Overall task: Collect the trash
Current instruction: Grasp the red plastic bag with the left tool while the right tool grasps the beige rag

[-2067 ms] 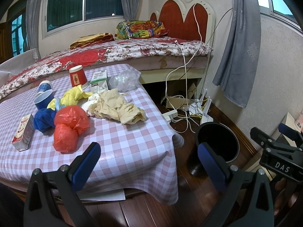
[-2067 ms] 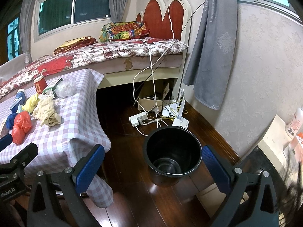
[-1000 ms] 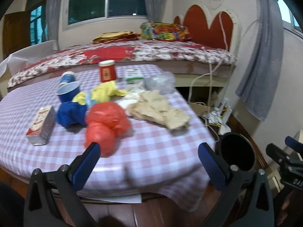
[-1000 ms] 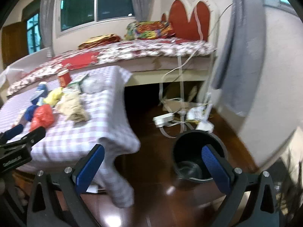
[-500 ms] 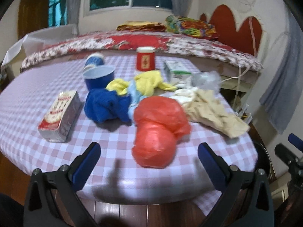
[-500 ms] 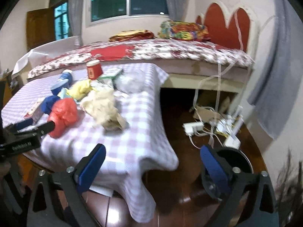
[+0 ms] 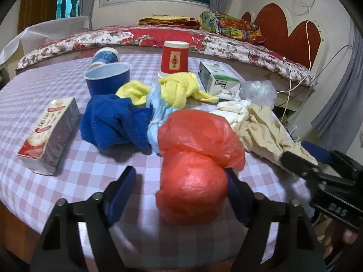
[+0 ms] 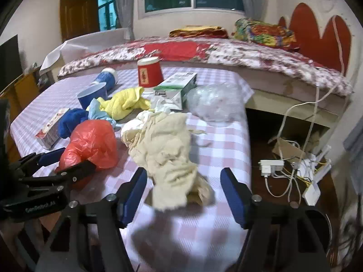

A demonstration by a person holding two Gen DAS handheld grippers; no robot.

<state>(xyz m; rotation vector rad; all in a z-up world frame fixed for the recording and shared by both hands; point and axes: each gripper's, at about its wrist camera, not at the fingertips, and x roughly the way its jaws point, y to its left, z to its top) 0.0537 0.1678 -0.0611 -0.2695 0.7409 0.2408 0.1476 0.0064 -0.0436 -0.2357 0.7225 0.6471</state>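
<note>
On the checked table (image 7: 68, 181) the trash lies in a loose heap. The left gripper (image 7: 179, 190) has just been closing its jaws around the near lobe of the red plastic bag (image 7: 197, 158); its right pad touches the bag, while its left pad stands apart from it, so the bag sits between spread jaws, not pinched. The right gripper (image 8: 183, 192) has also been closing, with the near end of the cream crumpled paper (image 8: 168, 151) between its pads, apart from both; motion blur makes contact hard to judge. Farther back, an upright blue cup (image 7: 107, 79) looks empty, though its bottom is hidden. A second blue cup (image 7: 105, 55) lies on its side behind it, and a red paper cup (image 7: 174, 61) stands upside down. A red-and-white carton (image 7: 48, 133) lies left, a green-and-white carton (image 7: 215, 79) far right.
</note>
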